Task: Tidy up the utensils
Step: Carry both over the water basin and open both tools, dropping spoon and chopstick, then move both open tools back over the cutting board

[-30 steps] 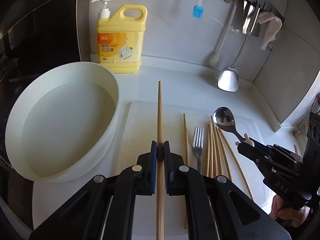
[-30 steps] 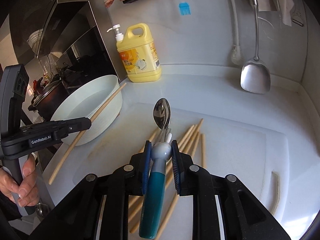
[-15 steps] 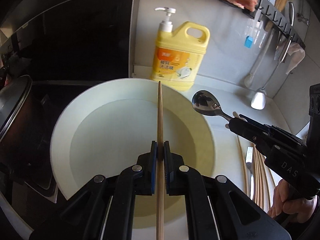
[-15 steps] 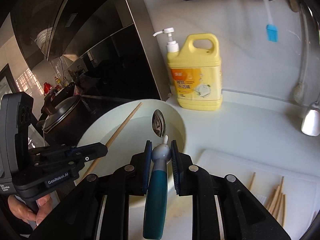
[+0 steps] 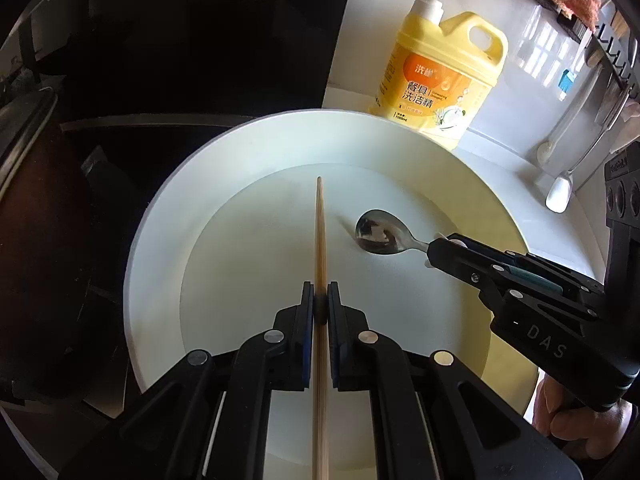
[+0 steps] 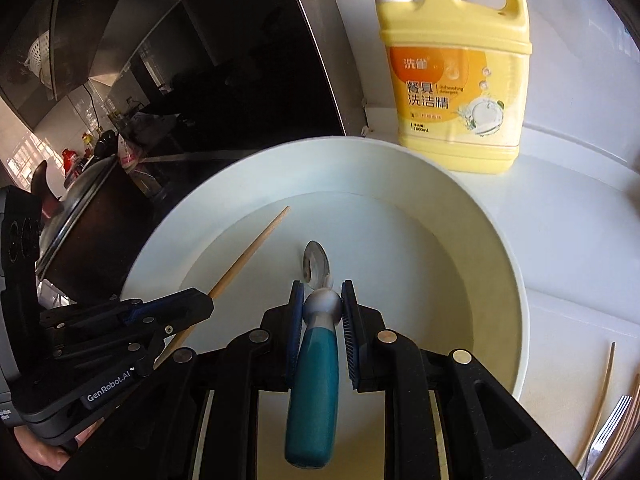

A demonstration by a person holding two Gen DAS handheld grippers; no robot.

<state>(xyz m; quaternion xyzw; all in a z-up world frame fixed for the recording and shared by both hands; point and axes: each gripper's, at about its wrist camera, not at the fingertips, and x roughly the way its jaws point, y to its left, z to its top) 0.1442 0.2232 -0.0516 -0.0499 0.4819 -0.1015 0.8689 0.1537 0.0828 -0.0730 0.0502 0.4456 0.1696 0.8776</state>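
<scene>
- left gripper [image 5: 320, 306] tilted steeply down over the white basin [image 5: 168, 216], seen from the right wrist as a black body entering from the lower left.
- jaws pressed together on a single wooden chopstick [image 5: 319, 240], pinched partway along its length; tip reaching out over the basin floor, whether touching it cannot be told.
- right gripper [image 6: 322, 304] also angled down over the same basin, coming in from the right side in the left wrist view.
- a person's hand [image 5: 580, 416] wrapped round its grip at the lower right edge.
- blue-padded jaws narrowly spread and clamped on the grey neck of a spoon [image 6: 316, 266], just above its teal handle; metal bowl of the spoon forward of the fingertips, low inside the basin.
- chopstick tip and spoon bowl near each other but apart, chopstick to the left of the spoon.
- clear water apparently in the basin, waterline faint on the inner wall.
- yellow detergent bottle [image 6: 456, 72] upright on the white counter just behind the basin.
- more chopsticks [image 6: 600, 396] and a fork [image 6: 604, 436] lying on the counter at the lower right of the right wrist view, well apart from the basin.
</scene>
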